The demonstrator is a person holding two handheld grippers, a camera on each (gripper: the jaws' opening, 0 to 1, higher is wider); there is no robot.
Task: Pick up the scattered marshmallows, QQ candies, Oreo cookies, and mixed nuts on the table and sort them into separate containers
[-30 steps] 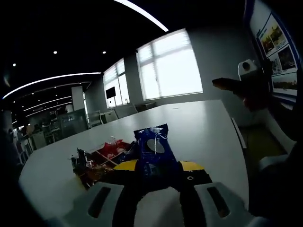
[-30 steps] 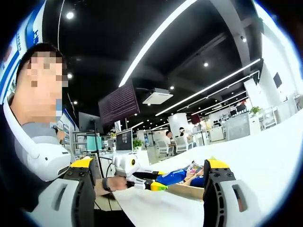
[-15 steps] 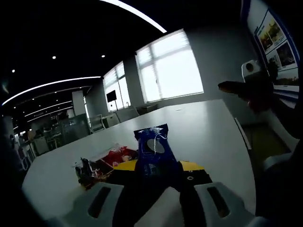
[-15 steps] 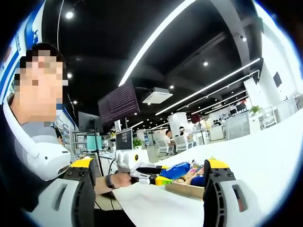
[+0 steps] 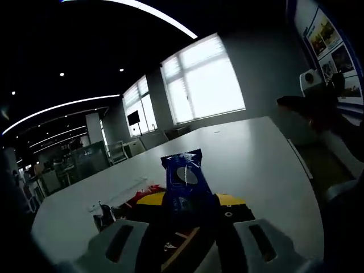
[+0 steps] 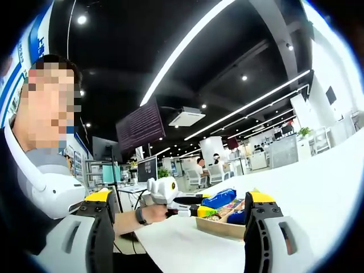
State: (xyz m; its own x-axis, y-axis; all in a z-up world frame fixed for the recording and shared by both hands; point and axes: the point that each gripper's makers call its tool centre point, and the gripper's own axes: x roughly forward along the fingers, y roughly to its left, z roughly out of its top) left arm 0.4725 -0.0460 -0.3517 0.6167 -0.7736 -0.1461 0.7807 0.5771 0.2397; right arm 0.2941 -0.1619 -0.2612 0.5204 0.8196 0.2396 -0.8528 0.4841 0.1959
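1. Left gripper [image 5: 185,213]: clamped on a blue cookie packet [image 5: 185,182], held upright between the yellow-tipped jaws and rising just ahead of them.
2. Directly below and ahead of those jaws: the wooden tray [image 5: 181,257] with dividers, red and dark wrapped snacks lying in its compartments to the left of the jaws.
3. Seen from the right gripper view: the same packet [image 6: 222,198] hanging over the near corner of the tray [image 6: 220,228], just left of the right-hand jaw.
4. Right gripper [image 6: 179,219]: jaws spread wide, nothing between them, raised off the white table [image 6: 307,187].
5. Step in hand, as judged: carrying one cookie packet to its compartment; placement not yet done.
6. Next move, as judged: pick out the cookie compartment, lower the packet until it rests inside the dividers, then release. Which compartment lies under the packet cannot be told.
7. Beyond the tray: bare table top running toward bright windows [image 5: 205,79].
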